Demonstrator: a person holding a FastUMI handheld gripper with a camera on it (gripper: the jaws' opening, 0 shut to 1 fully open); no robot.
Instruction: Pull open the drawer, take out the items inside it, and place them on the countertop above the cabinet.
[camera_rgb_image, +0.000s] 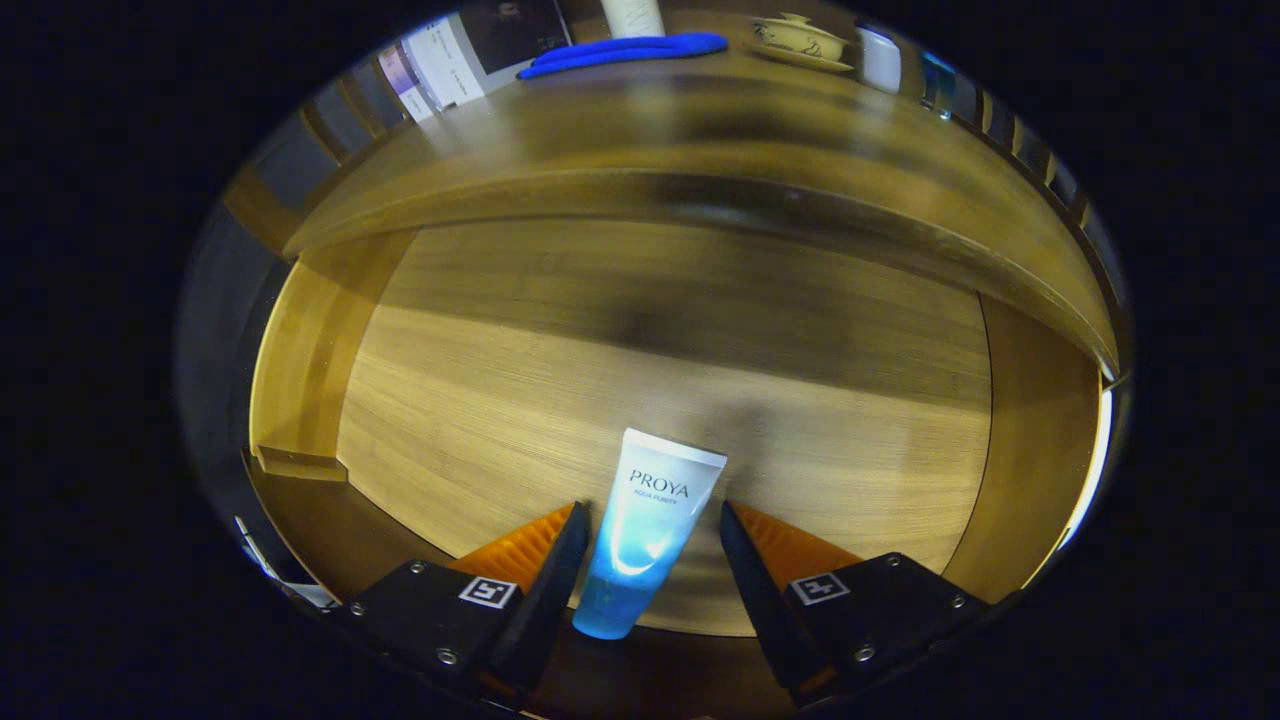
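the tube (648, 535) lies on the wooden floor of the open drawer (620, 370), cap end toward the camera, crimped end pointing deeper into the drawer. the gripper (652, 520) straddles the tube: one finger on each side, jaws spread wider than the tube, with a visible gap on the right side and a narrow one on the left. beyond the tube, past the drawer, the countertop (640, 120) carries a blue object (625, 52), a lidded ceramic cup (798, 40) and a white cup (880, 58).

Tube (648, 535) between spread claw (653, 520) fingers
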